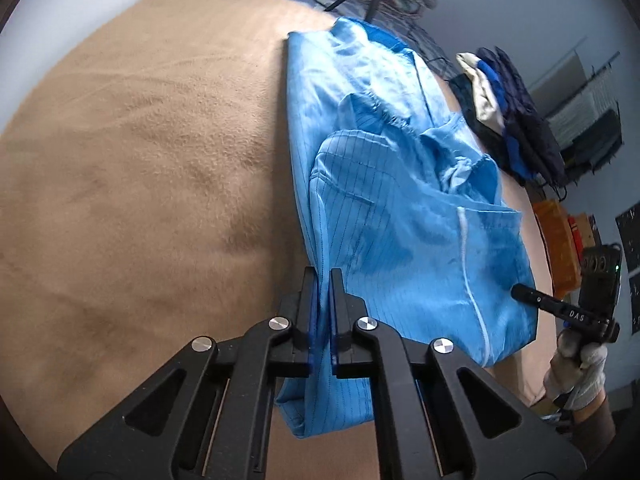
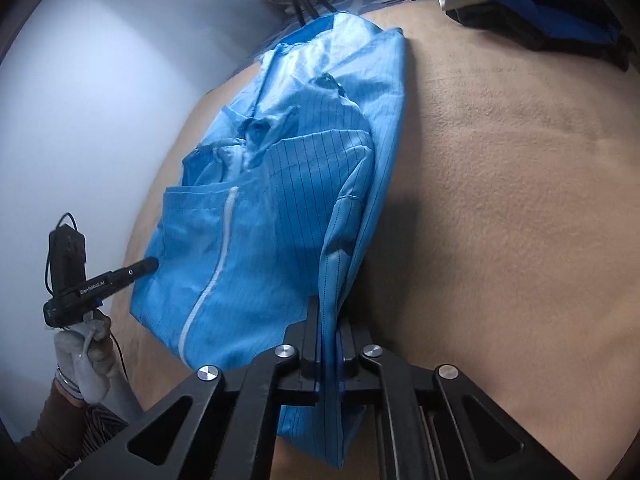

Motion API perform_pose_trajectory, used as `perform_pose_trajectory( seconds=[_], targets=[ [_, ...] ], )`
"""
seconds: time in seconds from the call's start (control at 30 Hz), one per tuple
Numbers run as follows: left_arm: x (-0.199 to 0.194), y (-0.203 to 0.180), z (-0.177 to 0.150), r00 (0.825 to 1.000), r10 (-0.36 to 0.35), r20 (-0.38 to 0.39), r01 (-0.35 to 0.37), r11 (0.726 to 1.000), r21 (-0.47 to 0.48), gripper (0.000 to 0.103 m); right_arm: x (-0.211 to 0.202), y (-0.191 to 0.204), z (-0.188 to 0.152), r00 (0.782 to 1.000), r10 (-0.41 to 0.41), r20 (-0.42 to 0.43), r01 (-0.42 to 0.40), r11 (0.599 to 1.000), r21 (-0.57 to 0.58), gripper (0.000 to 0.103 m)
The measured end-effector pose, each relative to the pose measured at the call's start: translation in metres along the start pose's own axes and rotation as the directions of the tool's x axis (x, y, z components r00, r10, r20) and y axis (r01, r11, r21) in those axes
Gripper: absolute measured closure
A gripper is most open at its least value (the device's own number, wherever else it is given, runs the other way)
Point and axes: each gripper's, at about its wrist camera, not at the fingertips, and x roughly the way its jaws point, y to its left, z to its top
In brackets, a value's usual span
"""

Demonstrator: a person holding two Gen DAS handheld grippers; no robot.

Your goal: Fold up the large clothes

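With the blue garment (image 1: pixel 400 208) lying mid-frame on the tan tabletop (image 1: pixel 140 160), the left hand-held gripper (image 1: pixel 324 280) and right hand-held gripper (image 2: pixel 330 312) each clamp its near hem, likely mid-fold, needing an even carry toward the collar.

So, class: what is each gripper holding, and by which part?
Both hold the blue garment: the left gripper and the right gripper each pinch its near hem edge, at opposite corners.
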Motion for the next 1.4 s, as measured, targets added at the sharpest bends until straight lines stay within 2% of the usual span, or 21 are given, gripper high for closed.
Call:
perform_pose_trajectory(
  seconds=[0.33,0.47,0.5,0.57,0.6,0.63,0.7,0.8,0.9,0.93,0.97,1.0,1.03,1.13,1.2,1.4],
  targets=[
    [-0.043,-0.004,-0.080,0.998,0.016,-0.058,-0.011,0.997,0.076,0.101,-0.029,0.028,-0.070,0.998,-0.025,-0.056,0.021,0.998,-0.064,0.101],
    [-0.044,0.000,-0.097,0.995,0.018,-0.096,-0.009,0.995,0.098,0.101,-0.034,0.040,-0.094,0.995,-0.056,-0.077,0.047,0.992,-0.120,0.101],
    [-0.043,0.002,-0.098,0.994,0.019,-0.107,-0.009,0.996,0.093,0.101,-0.032,0.043,-0.098,0.993,-0.082,-0.084,0.069,0.986,-0.150,0.099],
    [-0.048,0.004,-0.096,0.994,0.011,-0.113,-0.002,0.997,0.079,0.101,-0.031,0.046,-0.095,0.990,-0.099,-0.103,0.081,0.984,-0.161,0.087],
    [-0.051,0.003,-0.093,0.993,0.010,-0.115,-0.001,0.997,0.078,0.100,-0.033,0.046,-0.090,0.987,-0.102,-0.122,0.081,0.983,-0.166,0.074],
    [-0.055,0.002,-0.090,0.994,0.015,-0.107,-0.006,0.997,0.081,0.098,-0.036,0.050,-0.087,0.986,-0.112,-0.122,0.089,0.979,-0.183,0.070],
    [-0.071,0.001,-0.081,0.998,0.015,-0.058,-0.011,0.996,0.085,0.095,-0.053,0.064,-0.078,0.986,-0.151,-0.077,0.127,0.959,-0.253,0.070],
    [-0.087,-0.007,-0.062,1.000,-0.008,-0.013,0.009,0.995,0.100,0.095,-0.087,0.074,-0.069,0.994,-0.107,0.013,0.106,0.957,-0.269,0.070],
    [-0.092,-0.019,-0.029,1.000,-0.021,0.013,0.019,0.992,0.128,0.095,-0.106,0.080,-0.046,0.991,-0.097,0.092,0.119,0.955,-0.271,0.070],
    [-0.093,-0.020,-0.020,0.999,-0.029,0.015,0.027,0.991,0.131,0.086,-0.107,0.082,-0.041,0.990,-0.094,0.102,0.119,0.956,-0.267,0.070],
    [-0.093,-0.023,-0.007,0.999,-0.038,0.017,0.035,0.991,0.132,0.067,-0.109,0.082,-0.035,0.990,-0.090,0.111,0.117,0.958,-0.262,0.069],
    [-0.093,-0.026,0.010,0.998,-0.058,0.028,0.054,0.990,0.130,0.056,-0.109,0.081,-0.024,0.989,-0.088,0.121,0.117,0.959,-0.260,0.067],
    [-0.092,-0.027,0.021,0.997,-0.075,0.035,0.070,0.989,0.130,0.041,-0.110,0.080,-0.015,0.987,-0.090,0.133,0.122,0.958,-0.260,0.063],
    [-0.078,-0.031,0.067,0.994,-0.094,0.049,0.087,0.988,0.127,0.039,-0.113,0.072,0.013,0.983,-0.067,0.173,0.111,0.960,-0.257,0.051],
    [-0.064,-0.031,0.095,0.994,-0.097,0.048,0.091,0.988,0.122,0.039,-0.111,0.066,0.039,0.982,-0.029,0.185,0.075,0.966,-0.246,0.045],
    [-0.004,-0.020,0.165,0.994,-0.106,0.026,0.104,0.991,0.086,0.039,-0.078,0.048,0.107,0.985,-0.001,0.173,0.041,0.974,-0.224,0.043]
  ],
)
